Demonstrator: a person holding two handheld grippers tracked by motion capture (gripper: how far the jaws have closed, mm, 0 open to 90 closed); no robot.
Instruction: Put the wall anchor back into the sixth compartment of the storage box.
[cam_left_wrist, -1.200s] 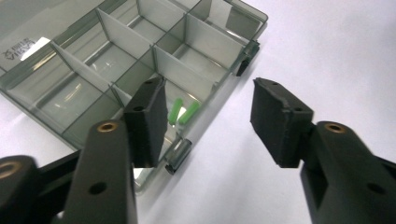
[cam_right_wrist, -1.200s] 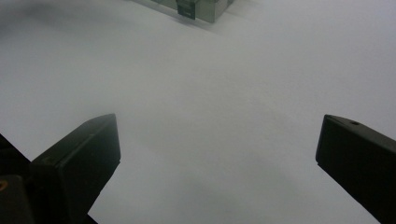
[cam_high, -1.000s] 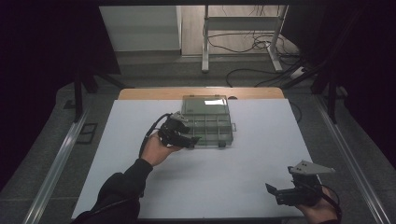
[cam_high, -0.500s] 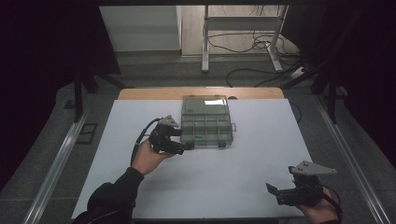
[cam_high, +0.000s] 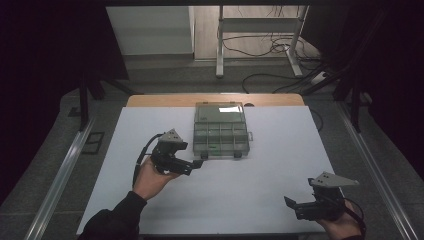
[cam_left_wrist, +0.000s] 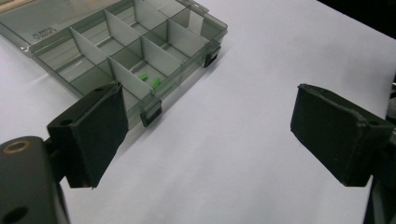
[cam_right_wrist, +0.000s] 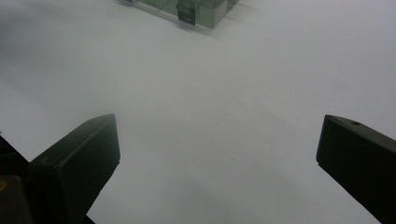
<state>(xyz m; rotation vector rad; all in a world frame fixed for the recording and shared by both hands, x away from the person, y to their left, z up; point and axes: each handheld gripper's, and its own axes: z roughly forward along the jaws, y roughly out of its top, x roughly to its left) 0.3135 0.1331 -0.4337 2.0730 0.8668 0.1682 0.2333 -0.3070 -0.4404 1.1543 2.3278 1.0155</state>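
Your left tool (cam_high: 196, 164) sits just off the near-left corner of the clear compartment box (cam_high: 220, 131), its tips close to that corner but not on it, and its jaws have just been opening: in the left gripper view they stand wide with nothing but bare white counter (cam_left_wrist: 243, 140) between them. The box itself lies toward the far middle of the counter (cam_high: 150, 130), lid flung back flat on the far side, its dividers splitting it into rows of small cells. Look into the left gripper view and you catch two small green pieces (cam_left_wrist: 149, 80) lying in one of the cells along the box's near edge, close to a dark latch (cam_left_wrist: 151, 115) on the front wall; a second latch (cam_left_wrist: 212, 57) sits farther along that same wall. Your left hand (cam_high: 150, 175) cradles the tool from below, cable looping off to the left. Over on the near right, your right tool (cam_high: 291, 204) hangs low near the counter's near edge, well apart from the box, pointing left. Its own view shows the jaws spread wide over plain white surface, holding nothing, with just a corner of the box (cam_right_wrist: 196, 9) peeking in at the top.
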